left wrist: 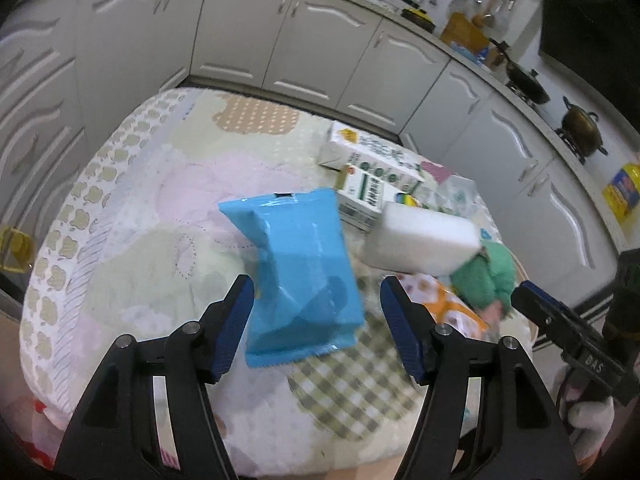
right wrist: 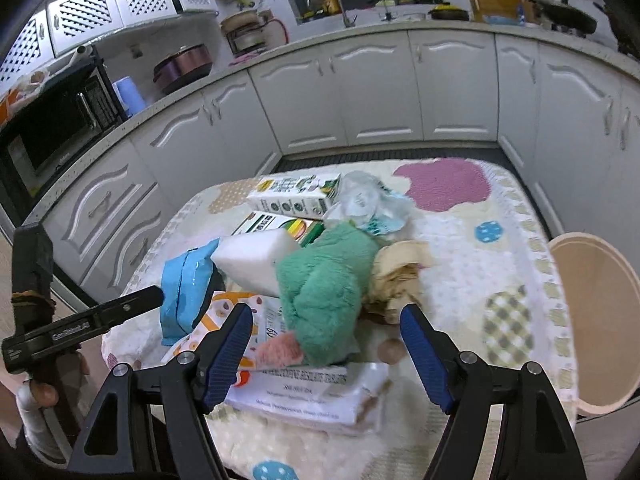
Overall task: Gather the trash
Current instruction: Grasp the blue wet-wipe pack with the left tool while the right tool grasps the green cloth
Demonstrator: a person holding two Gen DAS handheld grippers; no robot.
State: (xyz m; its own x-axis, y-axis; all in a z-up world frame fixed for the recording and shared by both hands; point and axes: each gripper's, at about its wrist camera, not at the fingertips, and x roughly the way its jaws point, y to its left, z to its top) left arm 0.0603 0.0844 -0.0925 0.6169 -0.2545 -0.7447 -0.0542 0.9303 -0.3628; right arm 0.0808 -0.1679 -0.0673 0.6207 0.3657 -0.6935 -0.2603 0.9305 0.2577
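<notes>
A pile of trash lies on a quilt-covered table (left wrist: 140, 240). A blue plastic packet (left wrist: 298, 276) lies between the open jaws of my left gripper (left wrist: 318, 308); touching or not, I cannot tell. The packet also shows in the right wrist view (right wrist: 182, 292). Beside it are a white foam block (left wrist: 420, 242), a green fuzzy cloth (right wrist: 324, 292), two cartons (left wrist: 372, 172), crumpled brown paper (right wrist: 396, 276), crumpled clear plastic (right wrist: 368, 204) and a white wrapper with print (right wrist: 304, 396). My right gripper (right wrist: 326, 344) is open just before the green cloth.
A beige bin (right wrist: 592, 320) stands at the table's right edge. White kitchen cabinets (left wrist: 280, 48) run behind the table, with pots (left wrist: 580, 128) and a microwave (right wrist: 52, 128) on the counter. An orange-patterned packet (left wrist: 452, 308) lies under the pile.
</notes>
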